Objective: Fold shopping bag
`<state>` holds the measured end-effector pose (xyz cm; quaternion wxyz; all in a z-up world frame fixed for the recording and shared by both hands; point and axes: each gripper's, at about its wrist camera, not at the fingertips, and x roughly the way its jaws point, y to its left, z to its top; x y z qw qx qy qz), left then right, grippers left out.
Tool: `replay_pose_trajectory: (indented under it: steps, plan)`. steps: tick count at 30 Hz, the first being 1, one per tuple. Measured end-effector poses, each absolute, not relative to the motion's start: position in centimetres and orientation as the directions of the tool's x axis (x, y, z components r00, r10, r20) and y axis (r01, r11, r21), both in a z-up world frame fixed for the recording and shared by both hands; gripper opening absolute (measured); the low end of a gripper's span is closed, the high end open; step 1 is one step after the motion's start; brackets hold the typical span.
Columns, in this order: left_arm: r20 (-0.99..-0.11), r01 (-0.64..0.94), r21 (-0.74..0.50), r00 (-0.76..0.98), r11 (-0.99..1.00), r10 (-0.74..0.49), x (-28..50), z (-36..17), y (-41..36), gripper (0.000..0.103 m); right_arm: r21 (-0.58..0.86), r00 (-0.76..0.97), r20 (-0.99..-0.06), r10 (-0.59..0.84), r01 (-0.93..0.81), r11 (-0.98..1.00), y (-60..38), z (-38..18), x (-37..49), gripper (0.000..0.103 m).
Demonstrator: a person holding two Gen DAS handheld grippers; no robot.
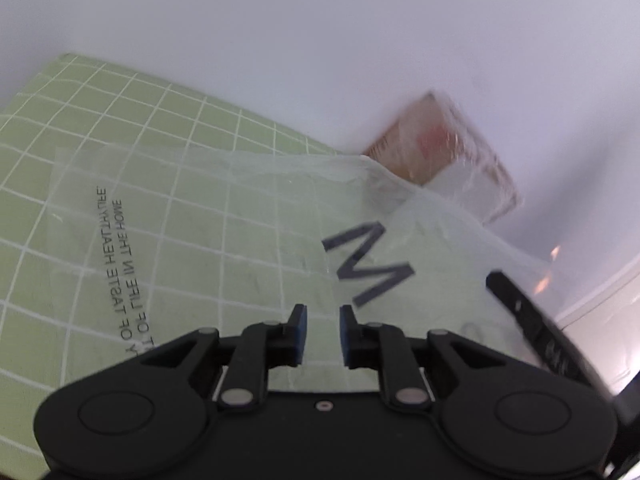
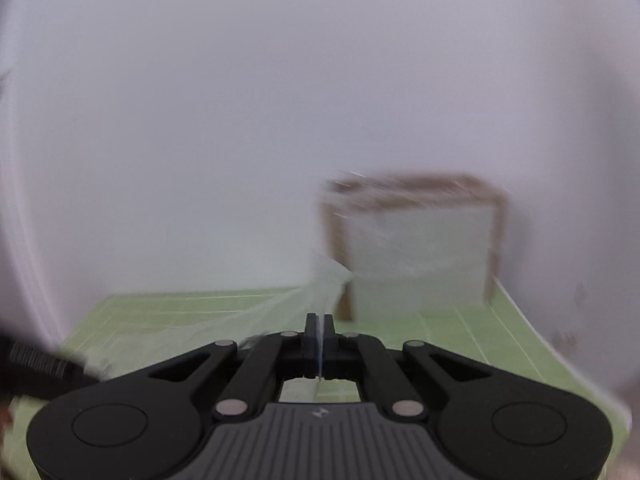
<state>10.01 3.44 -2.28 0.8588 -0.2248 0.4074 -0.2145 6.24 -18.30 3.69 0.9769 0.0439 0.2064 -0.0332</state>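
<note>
Pinching bag (image 2: 280, 312), right gripper (image 2: 319, 326) lifts it

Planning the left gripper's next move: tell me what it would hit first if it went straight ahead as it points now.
Most likely the clear bag: the left gripper, fingers apart with nothing pinched, aims down at the film lying on the green mat. The box sits farther off to the right. Depth is uncertain.

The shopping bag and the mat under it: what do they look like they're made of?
Shopping bag: thin, translucent plastic film, slightly glossy; the mat's grid shows through it and it creases softly. Mat: probably a matte green vinyl or rubber cutting mat with printed white grid lines; the material is uncertain.
</note>
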Motion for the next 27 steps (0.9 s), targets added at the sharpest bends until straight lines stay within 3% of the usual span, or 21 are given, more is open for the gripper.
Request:
replay_pose_trajectory:
  steps: [4, 10, 13, 16, 27]
  plan:
    - [-0.571, 0.213, -0.591, 0.571, 0.779, -0.589, 11.7, -0.4, 3.0, 0.040, -0.053, 0.920, -0.390, 0.036, -0.062, 0.997, -16.8, 3.9, 5.9, 0.000]
    - [-0.608, 0.301, -0.565, 0.479, 0.768, -0.634, 15.7, 2.3, -2.9, 0.044, -0.278, 0.910, -0.414, 0.000, -0.126, 0.952, -14.0, 2.4, 6.2, 0.000]
    - [-0.708, 0.310, -0.472, 0.425, 0.825, -0.564, 18.1, 3.0, -6.7, 0.044, -0.348, 0.907, -0.420, -0.020, -0.141, 0.927, -13.1, 1.5, 5.9, 0.000]
    - [-0.787, 0.311, -0.398, 0.367, 0.863, -0.495, 19.8, 2.9, -9.2, 0.044, -0.378, 0.902, -0.429, -0.032, -0.147, 0.914, -12.8, 0.9, 6.0, 0.000]
    - [-0.886, 0.369, -0.283, 0.255, 0.886, -0.389, 19.9, 1.9, -12.2, 0.046, -0.458, 0.896, -0.442, -0.055, -0.172, 0.872, -12.5, -0.5, 5.8, 0.000]
